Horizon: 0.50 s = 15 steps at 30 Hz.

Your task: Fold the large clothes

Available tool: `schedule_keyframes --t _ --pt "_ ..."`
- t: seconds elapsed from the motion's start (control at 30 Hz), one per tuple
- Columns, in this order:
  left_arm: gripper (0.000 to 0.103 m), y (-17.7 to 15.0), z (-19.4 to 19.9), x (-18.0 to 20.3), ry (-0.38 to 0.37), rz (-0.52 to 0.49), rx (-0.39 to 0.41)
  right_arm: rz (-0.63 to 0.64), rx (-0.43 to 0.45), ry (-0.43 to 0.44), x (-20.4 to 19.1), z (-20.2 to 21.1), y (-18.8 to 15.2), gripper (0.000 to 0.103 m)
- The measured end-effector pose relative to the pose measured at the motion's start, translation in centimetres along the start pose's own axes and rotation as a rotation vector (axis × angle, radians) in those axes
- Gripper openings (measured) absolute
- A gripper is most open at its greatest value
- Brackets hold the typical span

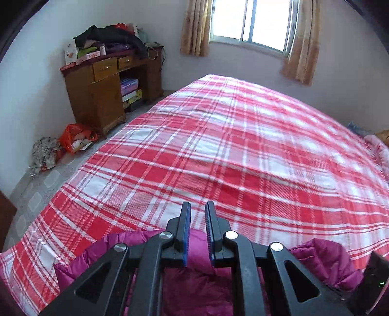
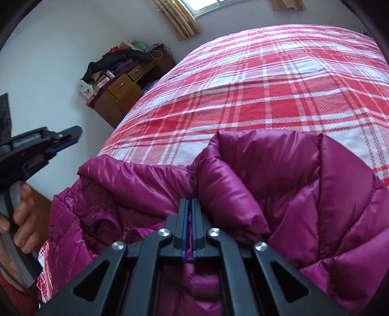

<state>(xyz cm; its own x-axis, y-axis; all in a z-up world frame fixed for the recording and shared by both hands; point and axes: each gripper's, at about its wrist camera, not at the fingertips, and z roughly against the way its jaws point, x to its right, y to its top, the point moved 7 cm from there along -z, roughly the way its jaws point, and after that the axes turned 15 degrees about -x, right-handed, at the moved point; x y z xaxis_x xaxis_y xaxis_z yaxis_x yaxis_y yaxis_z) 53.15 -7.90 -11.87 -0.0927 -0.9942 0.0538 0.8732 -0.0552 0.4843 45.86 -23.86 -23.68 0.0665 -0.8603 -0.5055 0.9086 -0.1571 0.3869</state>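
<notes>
A magenta quilted puffer jacket (image 2: 279, 184) lies bunched at the near edge of a bed with a red and white plaid sheet (image 2: 255, 92). My right gripper (image 2: 189, 204) is shut on a fold of the jacket, which bulges up around the fingers. My left gripper (image 1: 197, 206) is open and empty, held above the jacket (image 1: 194, 284), pointing across the sheet (image 1: 218, 145). The left gripper also shows at the left edge of the right wrist view (image 2: 73, 136), held in a hand, off to the jacket's left.
A wooden desk (image 1: 102, 97) piled with clothes and boxes stands in the far left corner. An orange bag (image 1: 75, 137) and a cloth heap (image 1: 46, 150) lie on the floor beside it. A curtained window (image 1: 252, 21) is on the far wall.
</notes>
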Motion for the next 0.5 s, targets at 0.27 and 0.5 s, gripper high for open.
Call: schedule_keyframes --t 0.27,0.5 --pt "0.013 -7.6 -3.9 -4.6 0.074 0.062 -0.043 -0.01 0.002 0.028 0.4 0.3 -0.1 0.001" --pt "0.013 -7.3 -4.3 -3.9 0.133 0.038 -0.031 0.0 -0.008 -0.086 -0.8 0.8 0.6 0.001"
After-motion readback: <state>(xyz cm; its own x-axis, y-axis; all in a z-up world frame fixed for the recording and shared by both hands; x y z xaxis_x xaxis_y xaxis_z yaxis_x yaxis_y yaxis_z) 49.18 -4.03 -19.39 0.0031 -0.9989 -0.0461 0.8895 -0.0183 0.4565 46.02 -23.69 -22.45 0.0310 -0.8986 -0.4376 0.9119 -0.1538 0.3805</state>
